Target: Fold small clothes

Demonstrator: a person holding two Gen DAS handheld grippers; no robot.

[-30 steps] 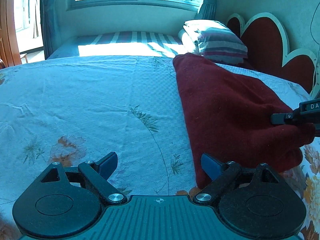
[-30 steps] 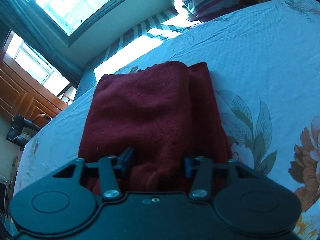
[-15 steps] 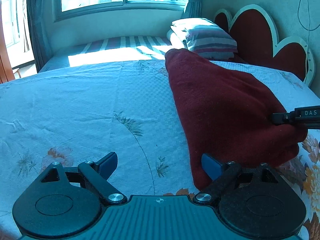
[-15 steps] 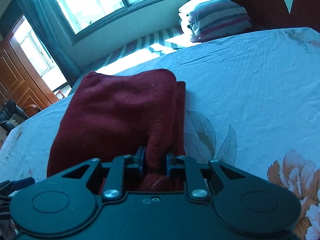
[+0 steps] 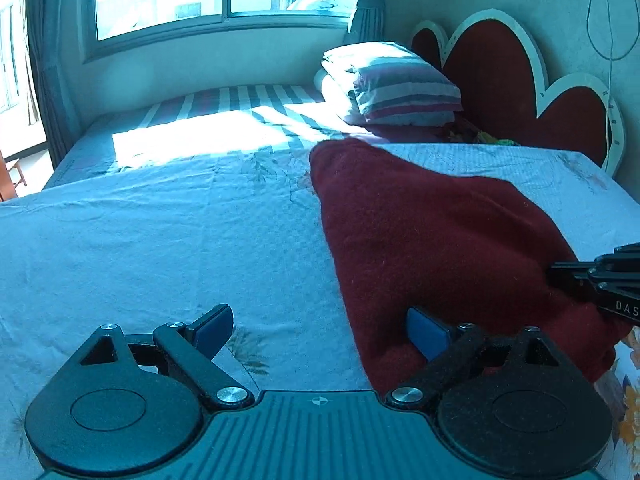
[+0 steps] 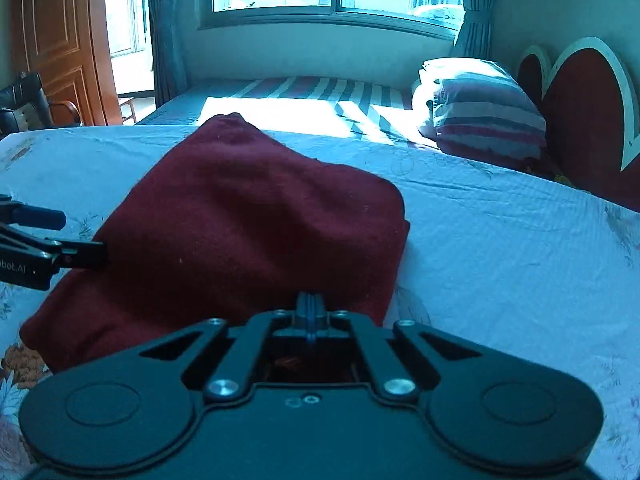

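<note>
A dark red knitted garment [image 5: 432, 240] lies folded into a long block on the flowered bedsheet [image 5: 160, 248]. My left gripper [image 5: 320, 330] is open at the garment's near left corner. One blue pad [image 5: 424, 332] rests against the cloth and the other hovers over bare sheet. My right gripper [image 6: 308, 308] is shut, its tips pressed together on the near edge of the garment [image 6: 248, 232]. From the left wrist it shows as a black arm [image 5: 560, 270] biting into the cloth's right side. The left gripper [image 6: 76, 236] shows at the cloth's left edge in the right wrist view.
A striped pillow [image 5: 400, 88] and a red heart-shaped headboard [image 5: 500, 80] stand at the bed's far right. A striped bench [image 5: 224, 120] lies in sunlight under the window. A wooden door [image 6: 60, 40] and a chair [image 6: 24, 104] are far left.
My right gripper has rolled level and its jaws have gone from apart around a cloth fold to fully together. My left gripper has slid right until its right pad touches the garment.
</note>
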